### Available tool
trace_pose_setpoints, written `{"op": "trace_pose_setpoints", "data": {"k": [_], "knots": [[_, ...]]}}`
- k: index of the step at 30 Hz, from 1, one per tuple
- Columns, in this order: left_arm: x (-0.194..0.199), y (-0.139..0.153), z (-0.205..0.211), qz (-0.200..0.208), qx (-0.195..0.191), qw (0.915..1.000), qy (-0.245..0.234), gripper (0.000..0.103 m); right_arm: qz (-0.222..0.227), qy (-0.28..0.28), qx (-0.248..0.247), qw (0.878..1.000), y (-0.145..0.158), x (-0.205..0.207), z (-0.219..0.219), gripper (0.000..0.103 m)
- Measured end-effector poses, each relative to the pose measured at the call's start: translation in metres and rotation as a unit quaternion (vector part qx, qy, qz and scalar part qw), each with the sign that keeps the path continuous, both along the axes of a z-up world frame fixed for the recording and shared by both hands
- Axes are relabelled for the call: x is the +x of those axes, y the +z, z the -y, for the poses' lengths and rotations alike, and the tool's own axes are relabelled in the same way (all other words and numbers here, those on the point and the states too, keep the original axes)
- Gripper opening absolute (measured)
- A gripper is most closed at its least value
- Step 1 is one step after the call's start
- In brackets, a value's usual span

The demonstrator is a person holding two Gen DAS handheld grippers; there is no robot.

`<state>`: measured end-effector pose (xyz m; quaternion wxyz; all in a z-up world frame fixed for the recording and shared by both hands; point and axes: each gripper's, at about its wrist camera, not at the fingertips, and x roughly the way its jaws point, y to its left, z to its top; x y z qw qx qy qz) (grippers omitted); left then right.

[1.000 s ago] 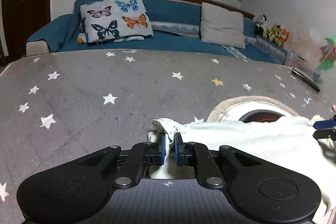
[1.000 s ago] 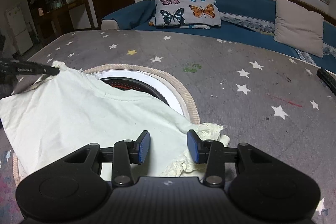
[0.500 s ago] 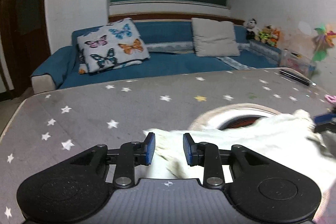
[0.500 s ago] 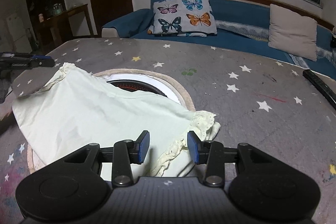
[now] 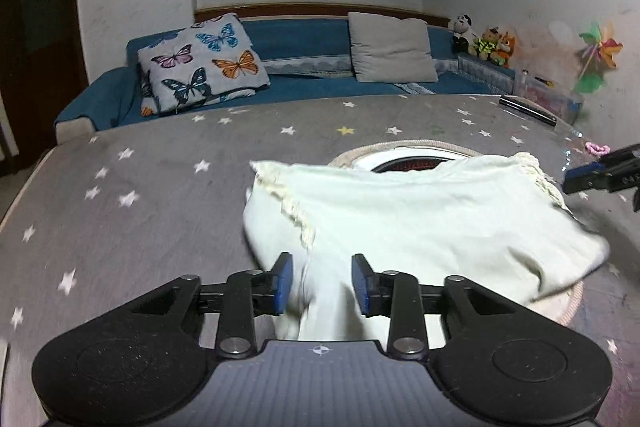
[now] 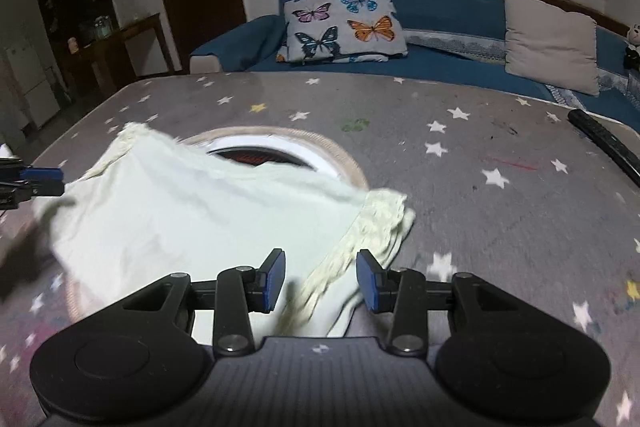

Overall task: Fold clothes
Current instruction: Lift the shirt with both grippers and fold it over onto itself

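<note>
My left gripper (image 5: 322, 282) jaws, just been opening, standing spread w/ pale-yellow lace-trimmed cotton garment (image 5: 420, 223) loose between; right gripper (image 6: 321, 279) also gaping.

Left gripper (image 5: 322, 285) jaws just opened, releasing lace-edged sleeve; pale garment (image 5: 420, 223) now slack between fingers, lying over round mat (image 5: 572, 301). Both grippers pulled back from garment.
</note>
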<state>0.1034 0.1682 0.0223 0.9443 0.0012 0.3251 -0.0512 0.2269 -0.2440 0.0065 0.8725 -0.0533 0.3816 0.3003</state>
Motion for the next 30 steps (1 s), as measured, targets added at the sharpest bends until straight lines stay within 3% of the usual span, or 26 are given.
{"op": "trace_pose_setpoints", "data": {"k": [10, 12, 14, 17, 20, 21, 30], "knots": [[-0.025, -0.012, 0.003, -0.009, -0.003, 1.0000, -0.003, 0.044, -0.050, 0.040, -0.001, 0.998, -0.010, -0.062, 0.001, 0.038], [-0.024, -0.015, 0.004, -0.011, -0.002, 0.9999, -0.007, 0.043, -0.056, 0.038, -0.001, 0.998, -0.017, -0.065, -0.001, 0.036], [-0.024, -0.017, 0.005, -0.013, -0.002, 0.9999, -0.011, 0.042, -0.056, 0.034, -0.004, 0.998, -0.022, -0.068, -0.001, 0.027], [-0.024, -0.022, 0.003, -0.019, -0.009, 0.9997, -0.009, 0.031, -0.057, 0.027, 0.001, 0.998, -0.024, -0.069, 0.003, 0.012], [-0.026, -0.027, 0.002, -0.023, -0.014, 0.9996, -0.009, 0.024, -0.056, 0.021, 0.005, 0.998, -0.022, -0.070, 0.007, 0.007], [-0.026, -0.028, 0.002, -0.023, -0.014, 0.9996, -0.009, 0.012, -0.054, 0.020, 0.003, 0.998, -0.021, -0.070, 0.007, 0.006], [-0.050, -0.007, -0.007, -0.005, -0.049, 0.9987, -0.010, 0.007, -0.020, 0.013, -0.025, 0.999, 0.000, -0.079, 0.016, 0.004]]}}
